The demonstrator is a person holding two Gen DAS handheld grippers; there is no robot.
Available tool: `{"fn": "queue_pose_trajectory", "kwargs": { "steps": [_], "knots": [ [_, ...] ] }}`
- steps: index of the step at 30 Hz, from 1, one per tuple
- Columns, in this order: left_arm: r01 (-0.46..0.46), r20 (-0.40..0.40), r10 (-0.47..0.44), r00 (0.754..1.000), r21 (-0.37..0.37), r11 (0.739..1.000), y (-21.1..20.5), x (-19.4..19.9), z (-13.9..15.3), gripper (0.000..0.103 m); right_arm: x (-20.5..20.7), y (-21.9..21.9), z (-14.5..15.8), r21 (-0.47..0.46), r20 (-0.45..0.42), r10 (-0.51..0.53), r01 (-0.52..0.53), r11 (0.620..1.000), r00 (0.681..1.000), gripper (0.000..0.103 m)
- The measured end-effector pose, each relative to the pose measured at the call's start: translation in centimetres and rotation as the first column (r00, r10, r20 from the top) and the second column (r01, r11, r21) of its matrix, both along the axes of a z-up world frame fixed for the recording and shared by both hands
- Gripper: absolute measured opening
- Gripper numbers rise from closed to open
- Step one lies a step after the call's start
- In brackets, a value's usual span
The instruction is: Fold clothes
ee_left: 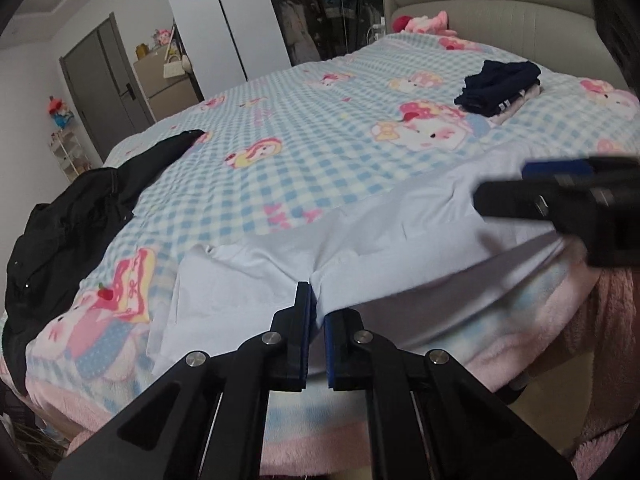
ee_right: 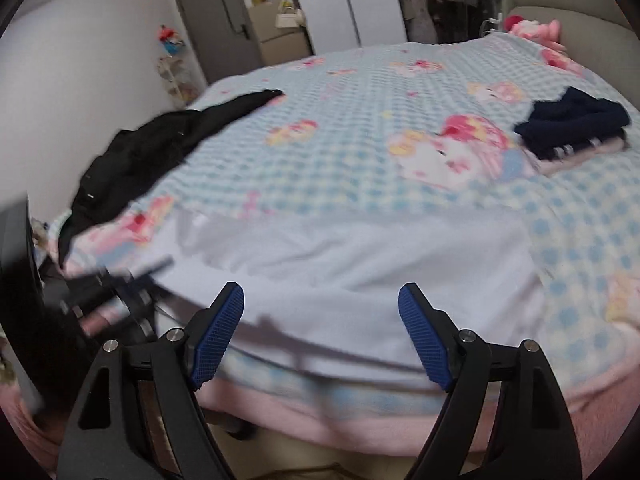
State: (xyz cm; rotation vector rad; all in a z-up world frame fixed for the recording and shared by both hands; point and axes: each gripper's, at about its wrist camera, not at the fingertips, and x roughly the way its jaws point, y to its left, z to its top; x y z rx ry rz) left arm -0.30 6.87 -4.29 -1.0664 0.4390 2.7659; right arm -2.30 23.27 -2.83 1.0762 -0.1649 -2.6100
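Observation:
A white garment (ee_left: 400, 232) lies spread flat along the near edge of the bed, seen in both views (ee_right: 360, 264). My left gripper (ee_left: 316, 308) is shut, with a fold of the garment's near hem pinched between its blue pads. In the right wrist view the left gripper (ee_right: 120, 280) shows as a blur at the left edge of the garment. My right gripper (ee_right: 322, 312) hovers open over the near hem of the garment, nothing between its fingers. It also enters the left wrist view from the right (ee_left: 516, 186), just above the cloth.
A blue checkered cartoon blanket (ee_left: 300, 128) covers the bed. A crumpled black garment (ee_left: 80, 220) lies at the left edge. A folded stack topped with navy clothes (ee_left: 500, 84) sits at the far right. Pink plush toys (ee_left: 428, 24) rest by the grey headboard (ee_left: 500, 8).

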Motion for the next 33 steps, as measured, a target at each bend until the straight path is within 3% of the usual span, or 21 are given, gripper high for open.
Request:
{"fn": "queue_pose_trajectory", "kwargs": {
  "steps": [2, 4, 6, 7, 8, 10, 11, 13, 16, 19, 22, 24, 26, 27, 30, 33],
  "knots": [
    [0.007, 0.042, -0.007, 0.999, -0.004, 1.000, -0.1, 0.0, -1.0, 0.006, -0.9, -0.7, -0.1, 0.032, 0.002, -0.001, 0.001, 0.999, 1.000, 0.081],
    [0.008, 0.087, -0.009, 0.996, 0.018, 1.000, -0.5, -0.2, -1.8, 0.008, -2.1, -1.2, -1.8, 0.069, 0.070, -0.017, 0.012, 0.998, 0.997, 0.081],
    [0.013, 0.146, -0.036, 0.989, 0.152, 0.988, -1.9, -0.4, -1.5, 0.012, -2.9, -1.4, -3.8, 0.107, 0.142, -0.035, 0.020, 0.994, 0.989, 0.076],
    [0.013, 0.173, -0.052, 0.984, 0.219, 0.976, -2.5, -0.5, -1.3, 0.023, -2.7, -1.3, -4.6, 0.123, 0.149, -0.034, 0.015, 0.992, 0.988, 0.075],
    [0.008, 0.189, -0.067, 0.980, 0.297, 0.955, -3.4, -0.5, -1.0, 0.035, -2.2, -1.2, -5.0, 0.136, 0.134, -0.025, 0.007, 0.991, 0.991, 0.074],
    [-0.014, 0.144, -0.071, 0.987, 0.516, 0.857, -6.1, -0.3, 0.6, 0.036, -1.2, -0.9, -4.9, 0.149, 0.104, -0.010, -0.005, 0.989, 0.995, 0.074],
    [-0.026, 0.110, -0.044, 0.993, 0.565, 0.825, -7.2, -0.2, 1.3, 0.036, -0.8, -0.7, -4.7, 0.143, 0.096, -0.008, -0.005, 0.990, 0.995, 0.074],
    [-0.081, 0.085, 0.038, 0.996, 0.580, 0.811, -8.8, -0.9, 1.7, 0.036, -0.6, -0.3, -4.3, 0.114, 0.088, -0.010, 0.000, 0.993, 0.996, 0.074],
    [-0.226, 0.187, 0.150, 0.971, 0.506, 0.832, -10.2, -2.7, -0.4, 0.036, -0.7, 0.7, -3.9, 0.062, 0.089, -0.038, 0.032, 0.998, 0.995, 0.074],
    [-0.331, 0.275, 0.224, 0.935, 0.453, 0.828, -12.2, -2.6, -2.8, 0.021, -1.2, 2.5, -4.0, 0.048, 0.119, -0.131, 0.126, 0.991, 0.984, 0.074],
    [-0.348, 0.260, 0.242, 0.935, 0.526, 0.776, -14.2, -1.8, -2.1, 0.020, -0.9, 5.2, -3.9, -0.027, 0.145, -0.166, 0.171, 0.985, 0.975, 0.066],
    [-0.342, 0.220, 0.262, 0.940, 0.568, 0.749, -15.2, -1.5, -1.0, 0.026, -0.5, 6.4, -3.0, -0.069, 0.138, -0.160, 0.170, 0.983, 0.977, 0.067],
    [-0.350, 0.198, 0.289, 0.937, 0.550, 0.758, -16.0, -2.8, -0.5, 0.043, -0.6, 7.2, -1.4, -0.090, 0.097, -0.162, 0.171, 0.981, 0.982, 0.070],
    [-0.351, 0.220, 0.273, 0.936, 0.564, 0.748, -16.2, -3.7, -1.0, 0.043, -0.9, 7.6, -0.7, -0.082, 0.070, -0.176, 0.182, 0.980, 0.982, 0.077],
    [-0.353, 0.283, 0.223, 0.933, 0.604, 0.714, -16.9, -6.4, -2.5, 0.043, -3.2, 9.5, 0.1, 0.036, 0.033, -0.308, 0.307, 0.951, 0.951, 0.083],
    [-0.356, 0.336, 0.168, 0.927, 0.641, 0.680, -17.5, -9.0, -3.9, 0.042, -6.3, 12.3, -2.2, -0.003, 0.149, -0.327, 0.331, 0.944, 0.933, 0.083]
  ]
}}
